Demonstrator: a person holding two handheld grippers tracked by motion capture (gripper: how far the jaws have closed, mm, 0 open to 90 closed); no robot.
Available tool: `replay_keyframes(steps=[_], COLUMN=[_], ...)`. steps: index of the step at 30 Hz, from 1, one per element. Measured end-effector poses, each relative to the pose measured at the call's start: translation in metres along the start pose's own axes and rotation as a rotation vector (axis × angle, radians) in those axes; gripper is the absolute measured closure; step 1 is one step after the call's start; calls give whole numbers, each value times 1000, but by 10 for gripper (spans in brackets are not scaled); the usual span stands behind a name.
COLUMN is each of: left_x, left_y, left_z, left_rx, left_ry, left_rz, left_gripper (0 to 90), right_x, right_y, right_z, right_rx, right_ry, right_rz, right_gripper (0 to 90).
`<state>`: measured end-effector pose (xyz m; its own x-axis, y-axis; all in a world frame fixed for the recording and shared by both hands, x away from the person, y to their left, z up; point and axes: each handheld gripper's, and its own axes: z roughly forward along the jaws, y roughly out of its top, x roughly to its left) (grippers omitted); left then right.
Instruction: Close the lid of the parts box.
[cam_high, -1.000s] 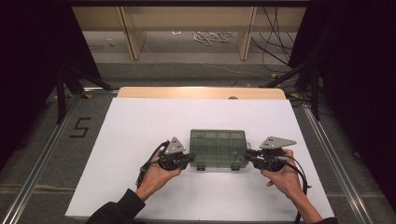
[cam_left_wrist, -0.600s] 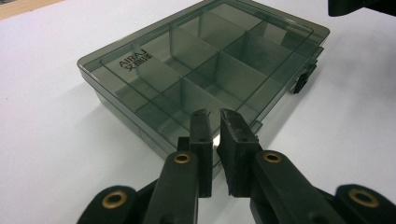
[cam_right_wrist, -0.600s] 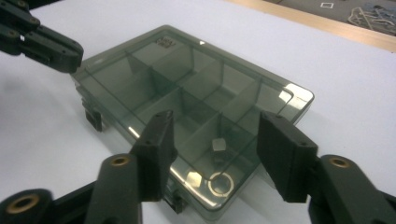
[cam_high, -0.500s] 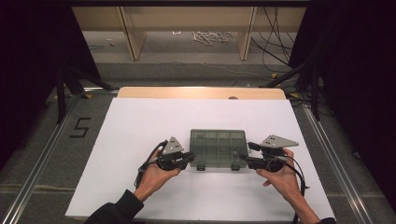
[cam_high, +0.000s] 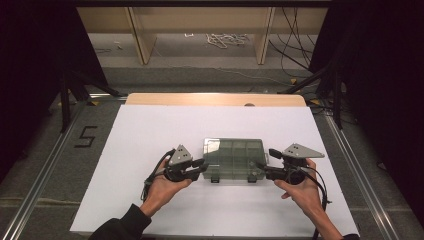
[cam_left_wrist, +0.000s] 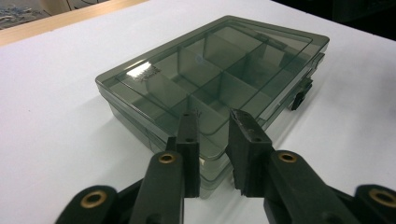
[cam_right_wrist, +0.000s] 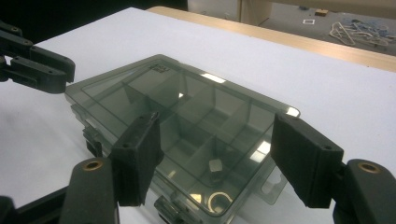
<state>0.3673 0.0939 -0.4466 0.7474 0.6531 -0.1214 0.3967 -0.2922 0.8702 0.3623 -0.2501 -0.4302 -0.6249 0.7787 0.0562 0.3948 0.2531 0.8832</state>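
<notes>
Smoky translucent plastic forms the compartment box (cam_high: 233, 158), which lies flat with its lid closed on the white table top (cam_high: 150, 130), between the two hands. The left hand (cam_high: 162, 186) reaches in from the lower left, and its left gripper (cam_high: 202, 164) lies level, pointing at the box's left end. Its jaws have just been opening and stand a little apart at that end of the box, nothing between them and the pads not pressing on it. The right hand (cam_high: 300, 190) mirrors this from the lower right. The right gripper (cam_high: 264, 161) has also just been opening; its jaws stand wide, flanking the box's right end near the hang tab (cam_right_wrist: 272, 188) without pinching it.
</notes>
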Motion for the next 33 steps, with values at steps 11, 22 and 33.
replay_keyframes(steps=[11,22,33], left_x=[8,7,14], left_y=[4,3,-4], left_z=[-22,-46,-65], left_rx=[-68,-148,-189], left_ry=[7,29,48], left_rz=[-19,-33,-17], left_gripper=[663,545,401], right_x=[1,7,14], right_y=[1,1,-2], right_z=[-1,-7,-17], right_rx=[-27,-48,-75], right_ry=[2,2,-4], right_rz=[-1,18,25], right_gripper=[309,269,222])
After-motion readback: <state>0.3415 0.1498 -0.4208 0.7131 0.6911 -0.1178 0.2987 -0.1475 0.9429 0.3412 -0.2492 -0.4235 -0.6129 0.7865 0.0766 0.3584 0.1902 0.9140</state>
